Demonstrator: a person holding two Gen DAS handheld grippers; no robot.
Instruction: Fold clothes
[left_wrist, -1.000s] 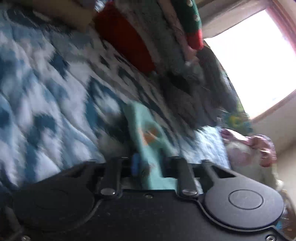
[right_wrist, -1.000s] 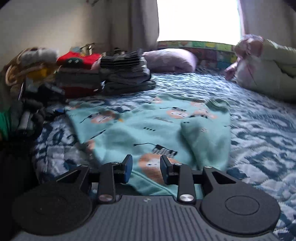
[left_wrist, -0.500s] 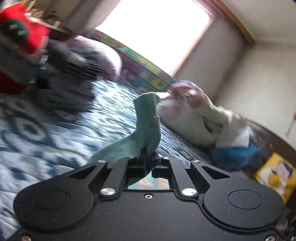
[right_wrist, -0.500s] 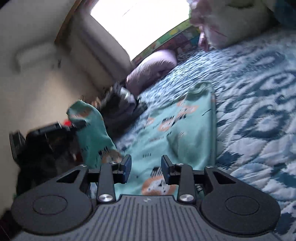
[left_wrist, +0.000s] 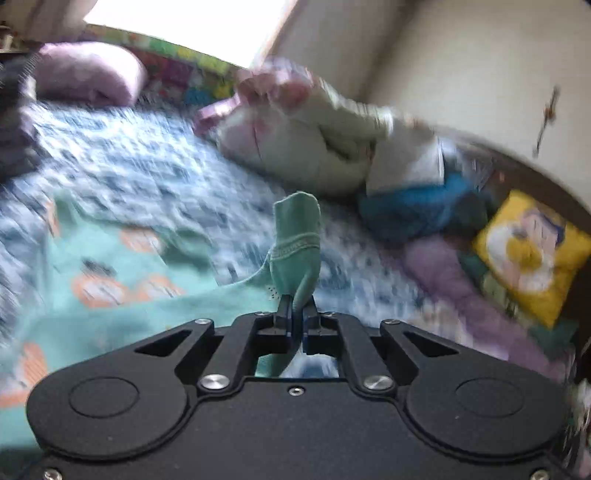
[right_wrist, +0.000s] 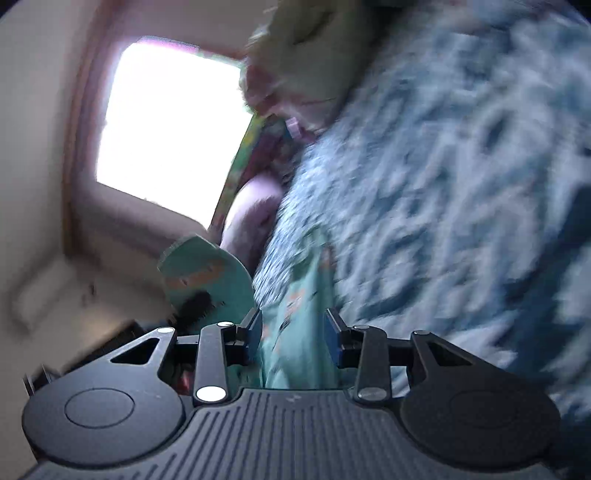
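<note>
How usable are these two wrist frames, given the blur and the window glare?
Left wrist view: bedspread smeared by motion, though the left gripper and its pinched teal garment stay sharp. Right wrist view: the window is blown out to white, the quilt streaked, and fisheye tilt skews the room; only the right gripper is crisp.

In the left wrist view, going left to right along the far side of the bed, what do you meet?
Purple pillow → pink-and-white bundle → blue cloth → yellow cushion.
</note>
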